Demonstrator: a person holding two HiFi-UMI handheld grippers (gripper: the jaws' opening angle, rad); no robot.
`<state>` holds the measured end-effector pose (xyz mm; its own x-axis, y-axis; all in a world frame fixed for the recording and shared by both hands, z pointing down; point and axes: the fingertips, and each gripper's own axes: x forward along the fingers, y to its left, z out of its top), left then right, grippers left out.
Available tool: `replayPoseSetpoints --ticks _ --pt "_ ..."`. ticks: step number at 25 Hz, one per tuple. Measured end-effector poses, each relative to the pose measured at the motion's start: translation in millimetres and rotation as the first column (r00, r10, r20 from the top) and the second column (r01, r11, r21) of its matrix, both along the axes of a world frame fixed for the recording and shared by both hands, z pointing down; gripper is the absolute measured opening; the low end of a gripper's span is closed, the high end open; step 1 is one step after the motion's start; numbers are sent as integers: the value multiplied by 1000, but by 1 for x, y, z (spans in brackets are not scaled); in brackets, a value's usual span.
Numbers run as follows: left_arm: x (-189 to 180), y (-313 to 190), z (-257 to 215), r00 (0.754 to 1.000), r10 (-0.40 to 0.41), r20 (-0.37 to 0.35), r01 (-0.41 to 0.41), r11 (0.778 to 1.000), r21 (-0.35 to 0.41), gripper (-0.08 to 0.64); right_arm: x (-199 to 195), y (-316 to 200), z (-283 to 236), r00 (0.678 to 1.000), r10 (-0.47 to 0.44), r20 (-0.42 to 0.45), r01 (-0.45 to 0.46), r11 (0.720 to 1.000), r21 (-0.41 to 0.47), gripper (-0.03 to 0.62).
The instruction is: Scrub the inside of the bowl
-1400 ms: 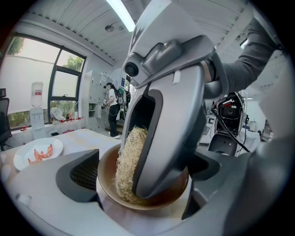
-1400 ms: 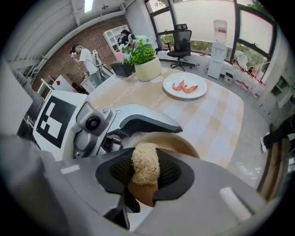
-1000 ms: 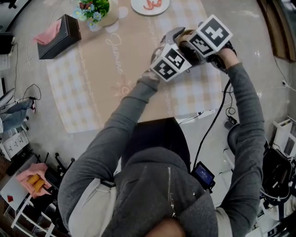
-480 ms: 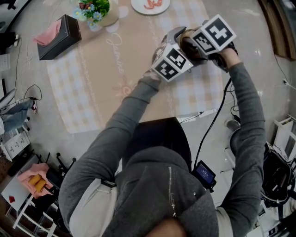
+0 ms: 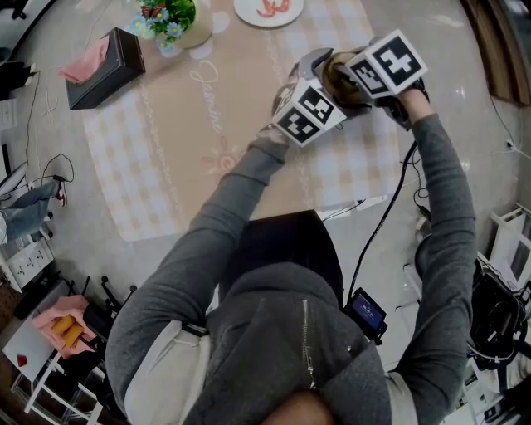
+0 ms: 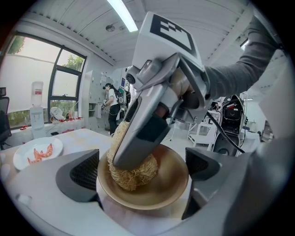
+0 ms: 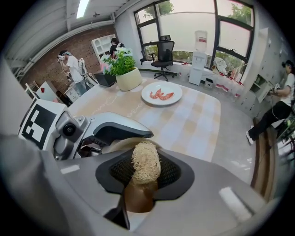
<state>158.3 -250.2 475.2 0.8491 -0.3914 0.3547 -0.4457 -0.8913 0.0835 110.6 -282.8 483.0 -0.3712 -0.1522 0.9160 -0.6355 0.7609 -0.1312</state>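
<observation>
A tan bowl (image 6: 161, 191) sits between the jaws of my left gripper (image 6: 143, 179), which is shut on it and holds it tilted toward the camera. My right gripper (image 7: 145, 173) is shut on a straw-coloured fibre scrubber (image 7: 146, 162). That scrubber (image 6: 132, 171) presses against the bowl's inner wall on its left side. In the head view both grippers meet over the checked mat at the table's far right, the left gripper (image 5: 305, 73) beside the right gripper (image 5: 340, 76). There the bowl (image 5: 330, 62) is mostly hidden by the marker cubes.
A white plate with red food (image 5: 270, 10) lies at the far table edge, also plain as the plate (image 7: 161, 93) ahead of my right gripper. A flower pot (image 5: 178, 21) and a dark tissue box (image 5: 104, 66) stand far left. The checked mat (image 5: 166, 149) covers the table. People stand in the background.
The right gripper has shifted slightly up and to the right with the scrubber in the bowl. The left gripper and bowl have hardly moved.
</observation>
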Motion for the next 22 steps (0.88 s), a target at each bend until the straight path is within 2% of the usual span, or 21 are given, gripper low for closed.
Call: replayPoseSetpoints --ticks 17,22 --pt "0 1 0 1000 0 4 0 1000 0 577 24 6 -2 998 59 -29 -58 997 46 112" --pt "2 0 1 1000 2 7 -2 1000 5 581 25 5 -4 994 109 15 -110 991 79 115"
